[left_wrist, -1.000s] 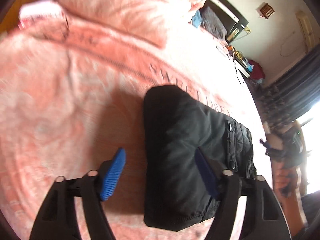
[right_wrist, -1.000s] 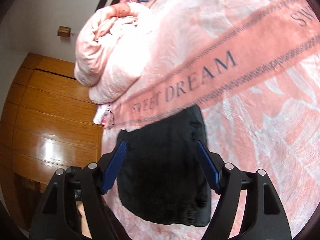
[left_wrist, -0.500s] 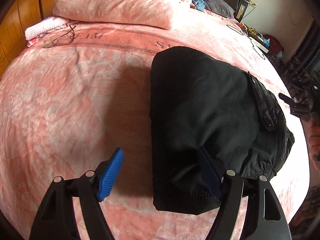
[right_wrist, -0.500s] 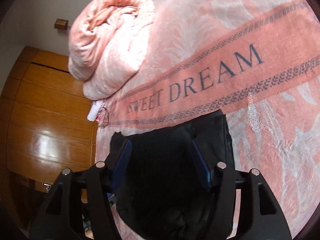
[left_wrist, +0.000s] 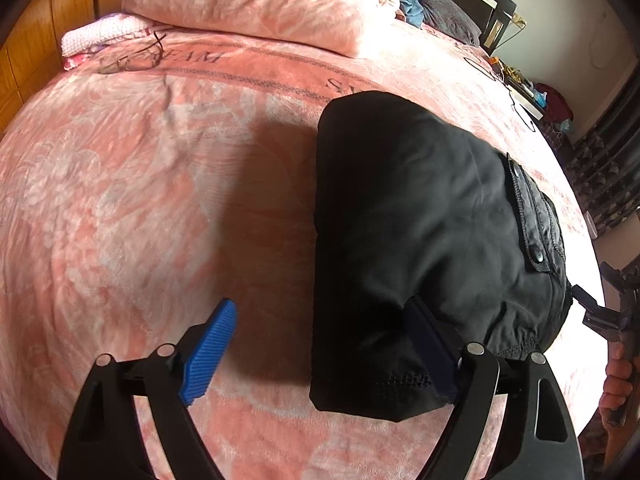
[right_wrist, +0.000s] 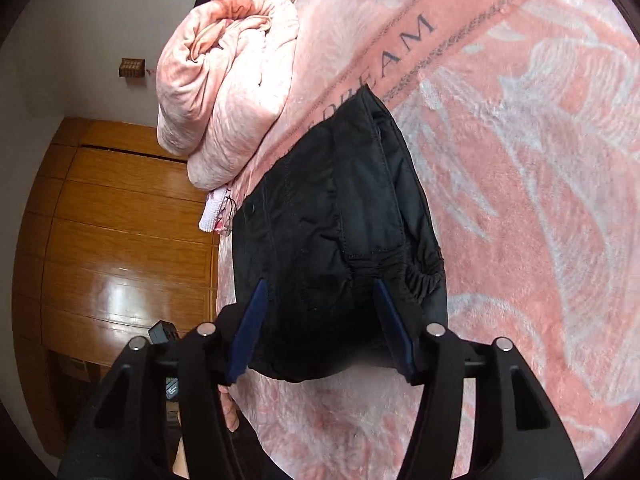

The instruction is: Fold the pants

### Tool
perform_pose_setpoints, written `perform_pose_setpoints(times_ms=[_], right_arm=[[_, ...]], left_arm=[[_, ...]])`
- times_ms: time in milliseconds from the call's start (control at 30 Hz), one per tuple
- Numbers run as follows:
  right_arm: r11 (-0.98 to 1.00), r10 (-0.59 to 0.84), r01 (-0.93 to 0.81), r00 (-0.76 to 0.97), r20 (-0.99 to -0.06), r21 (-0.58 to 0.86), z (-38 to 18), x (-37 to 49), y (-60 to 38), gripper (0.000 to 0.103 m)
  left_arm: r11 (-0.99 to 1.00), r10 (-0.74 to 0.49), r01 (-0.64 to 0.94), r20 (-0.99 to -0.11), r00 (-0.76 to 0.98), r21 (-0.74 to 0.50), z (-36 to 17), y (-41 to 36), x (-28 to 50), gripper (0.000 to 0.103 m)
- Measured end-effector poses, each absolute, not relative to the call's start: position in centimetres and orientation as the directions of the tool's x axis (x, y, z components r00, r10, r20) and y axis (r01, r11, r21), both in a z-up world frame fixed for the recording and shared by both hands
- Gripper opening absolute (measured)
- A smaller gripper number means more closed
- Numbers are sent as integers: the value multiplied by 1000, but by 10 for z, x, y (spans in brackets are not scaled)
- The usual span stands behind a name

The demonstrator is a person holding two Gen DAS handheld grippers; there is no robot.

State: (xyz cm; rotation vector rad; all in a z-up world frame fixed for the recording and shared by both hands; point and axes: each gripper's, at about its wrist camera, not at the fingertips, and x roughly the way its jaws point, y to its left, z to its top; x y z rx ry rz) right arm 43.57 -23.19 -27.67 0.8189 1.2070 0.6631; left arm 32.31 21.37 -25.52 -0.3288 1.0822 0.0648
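With both jaws apart, the left gripper (left_wrist: 320,356) and right gripper (right_wrist: 320,328) flank the folded black pants (left_wrist: 420,240) on the pink blanket (left_wrist: 140,200); a careless nudge could undo the bundle.

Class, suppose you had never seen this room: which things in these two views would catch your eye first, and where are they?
The folded black pants lie on the pink blanket, dark against its pale pattern. Both open grippers frame them: the left gripper at one end, the right gripper at the waistband. A bundled pink quilt sits behind.
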Motion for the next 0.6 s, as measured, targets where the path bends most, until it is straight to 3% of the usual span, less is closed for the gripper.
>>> perform_pose_setpoints(times_ms=[67,133,167,200,433,600], right_arm=[[565,802,-26,251,-542,825,-262,421,-238,74],[594,781,-52,276,-560,803,-243,401,-242,77],[616,765,-73,294,-573,785,-230,391,-242,88],[643,743,-95,315,-590,760,-217,380,-243,93],[760,629,-146,407,-662,633,-155,286,-247,99],[762,606,-54,410,-682,645,-148,231,-265,100]], left_arm=[[958,-69,-213,-873,482,-193,-248,211,313,91],[966,-35,-204,-861,508,-159,-234,206,295,95],[971,-13,-196,-851,525,-136,-225,202,286,97],[976,9,-190,-842,540,-111,-216,198,276,99],[978,104,-207,-796,596,-27,-161,174,201,99],[974,81,-215,-776,626,-71,-131,167,149,99]])
